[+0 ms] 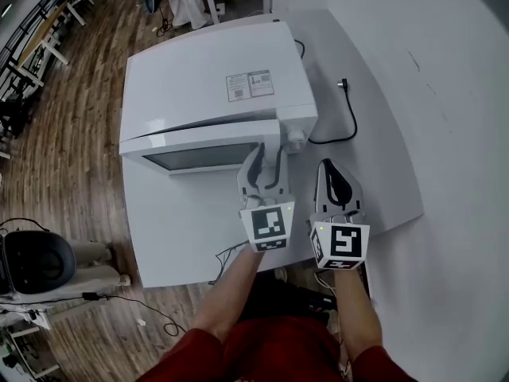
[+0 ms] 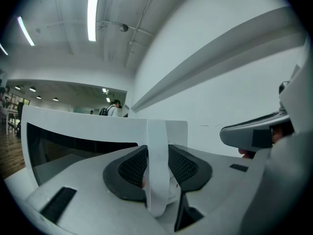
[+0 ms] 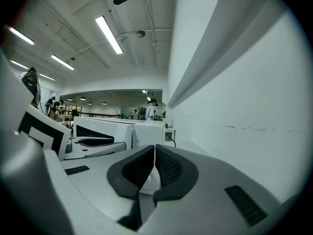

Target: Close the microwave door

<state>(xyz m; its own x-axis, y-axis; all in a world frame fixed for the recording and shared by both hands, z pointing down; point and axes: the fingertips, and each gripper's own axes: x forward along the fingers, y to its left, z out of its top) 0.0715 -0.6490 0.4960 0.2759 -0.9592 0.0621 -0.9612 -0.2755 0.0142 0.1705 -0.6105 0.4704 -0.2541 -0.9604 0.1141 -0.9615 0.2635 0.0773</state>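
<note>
The white microwave (image 1: 207, 86) stands on a white table (image 1: 390, 181), its door (image 1: 199, 151) swung a little way out at the front. My left gripper (image 1: 266, 156) holds the door's right edge; in the left gripper view that white edge (image 2: 157, 160) stands upright between the black pads (image 2: 129, 168), which close on it. My right gripper (image 1: 332, 172) hovers to the right of the left one, off the microwave's right front corner, shut with nothing between its pads (image 3: 166, 168). In the right gripper view the microwave (image 3: 112, 129) lies ahead on the left.
A black power cable (image 1: 350, 122) with its plug (image 1: 343, 83) lies on the table right of the microwave. A white wall (image 1: 453, 70) runs along the right. Left of the table is wooden floor with a black seat (image 1: 32, 261) and loose cables.
</note>
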